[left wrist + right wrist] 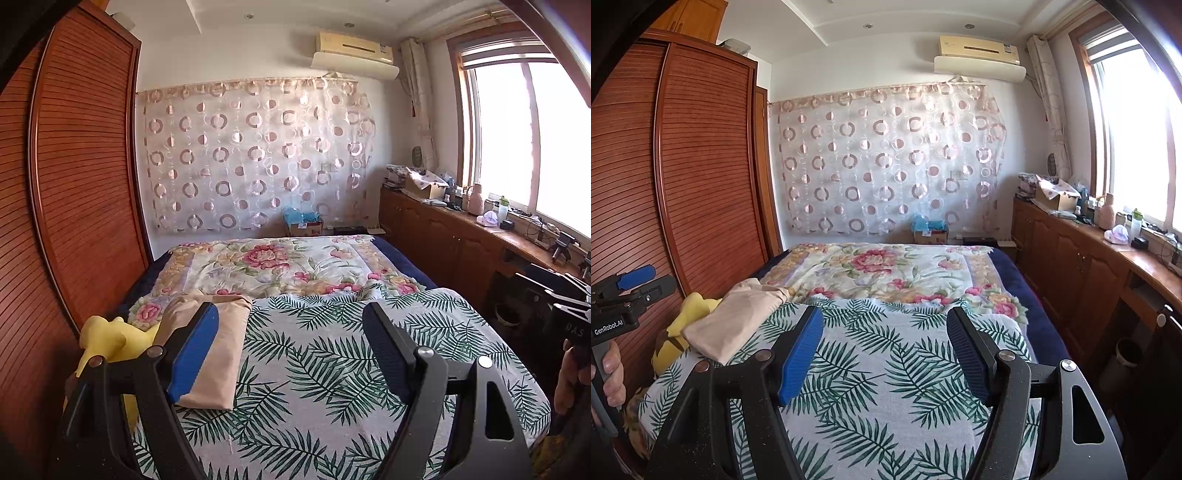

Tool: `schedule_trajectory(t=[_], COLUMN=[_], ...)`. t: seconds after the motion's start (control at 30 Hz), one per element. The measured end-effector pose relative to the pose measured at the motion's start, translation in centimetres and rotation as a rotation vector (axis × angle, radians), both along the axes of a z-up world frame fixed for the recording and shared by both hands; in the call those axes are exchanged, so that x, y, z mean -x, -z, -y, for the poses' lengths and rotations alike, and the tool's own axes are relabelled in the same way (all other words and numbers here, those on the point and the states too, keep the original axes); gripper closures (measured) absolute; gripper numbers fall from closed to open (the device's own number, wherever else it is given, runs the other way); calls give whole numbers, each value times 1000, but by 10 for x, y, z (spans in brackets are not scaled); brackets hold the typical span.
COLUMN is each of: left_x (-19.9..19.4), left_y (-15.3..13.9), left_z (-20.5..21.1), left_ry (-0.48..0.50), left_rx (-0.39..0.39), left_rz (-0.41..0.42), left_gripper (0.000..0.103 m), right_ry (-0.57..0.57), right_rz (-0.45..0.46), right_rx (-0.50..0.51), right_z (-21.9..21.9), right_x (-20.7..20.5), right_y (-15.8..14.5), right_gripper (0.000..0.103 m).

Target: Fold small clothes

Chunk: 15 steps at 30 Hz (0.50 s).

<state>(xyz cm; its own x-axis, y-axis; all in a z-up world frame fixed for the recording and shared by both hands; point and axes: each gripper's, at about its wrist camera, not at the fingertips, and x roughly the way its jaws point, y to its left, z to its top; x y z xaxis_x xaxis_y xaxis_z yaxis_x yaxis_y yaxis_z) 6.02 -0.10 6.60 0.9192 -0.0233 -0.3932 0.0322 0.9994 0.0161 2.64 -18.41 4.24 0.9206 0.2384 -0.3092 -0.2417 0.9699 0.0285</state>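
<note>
Leaf-print bedspread point(332, 369) fills the left wrist view; left gripper point(291, 350) gapes empty, folded beige garment point(214, 350) beside its left finger. Right wrist view: right gripper point(886, 354) likewise empty (yellow garment point(690, 314) probably next); spread it flat first.

right gripper point(884, 332): jaws apart, empty | folded beige garment point(733, 321) on leaf-print sheet point(886, 387)
</note>
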Motion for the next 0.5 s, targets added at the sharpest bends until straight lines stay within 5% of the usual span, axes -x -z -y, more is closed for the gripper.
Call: schedule_trajectory(t=[0.5], left_x=[1], left_y=[-1], left_z=[-2], left_ry=[-2], left_rx=[-4], left_rz=[4], left_gripper=[22], right_ry=[2], right_rz=[8], right_rx=[2], right_z=[1], right_x=[-1], right_y=[1], right_gripper=[32])
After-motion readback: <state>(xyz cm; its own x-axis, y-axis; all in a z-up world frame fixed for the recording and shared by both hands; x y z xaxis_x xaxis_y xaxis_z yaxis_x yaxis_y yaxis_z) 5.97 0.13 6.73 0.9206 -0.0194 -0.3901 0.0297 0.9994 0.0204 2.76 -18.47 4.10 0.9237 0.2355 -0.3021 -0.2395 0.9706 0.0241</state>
